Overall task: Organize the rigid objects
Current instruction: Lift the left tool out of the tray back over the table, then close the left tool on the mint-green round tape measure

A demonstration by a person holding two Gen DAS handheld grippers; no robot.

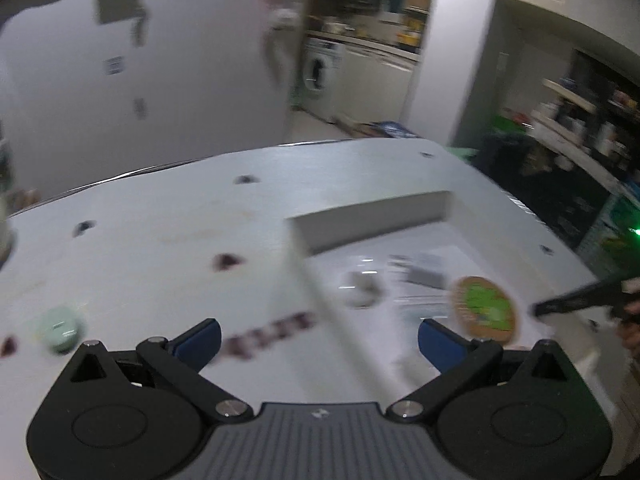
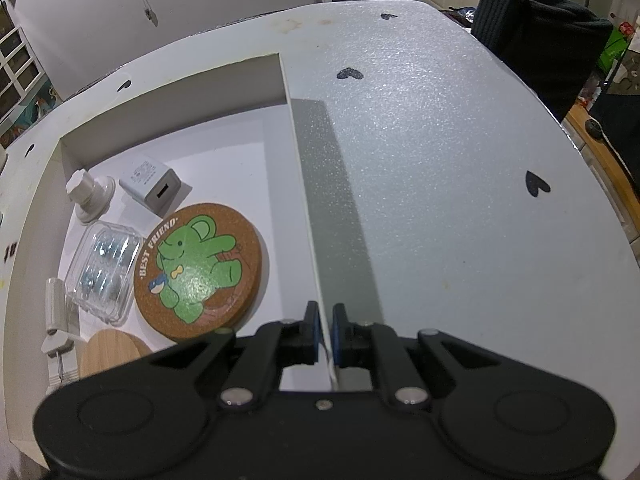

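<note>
In the right wrist view, the right gripper (image 2: 326,334) stood at the lower centre of the frame with its blue pads closed on the thin right wall of the white box (image 2: 308,200), the wall running between the two fingers. Inside the box, at the left of the frame, lay a round cork coaster (image 2: 198,276) printed with a green elephant; a white USB charger (image 2: 151,186) sat just above it, a white knobbed fitting (image 2: 89,196) lay to the upper left, a clear plastic case (image 2: 103,270) touched the coaster's left edge, and a round wooden disc (image 2: 112,350) showed at the lower left. The box rested on a white table (image 2: 440,160) marked with small black hearts. In the blurred left wrist view, the left gripper (image 1: 320,340) occupied the lower centre with its fingers spread wide and nothing between them, above the table near the box's left wall; a pale green round object (image 1: 60,330) lay on the table at the lower left.
</note>
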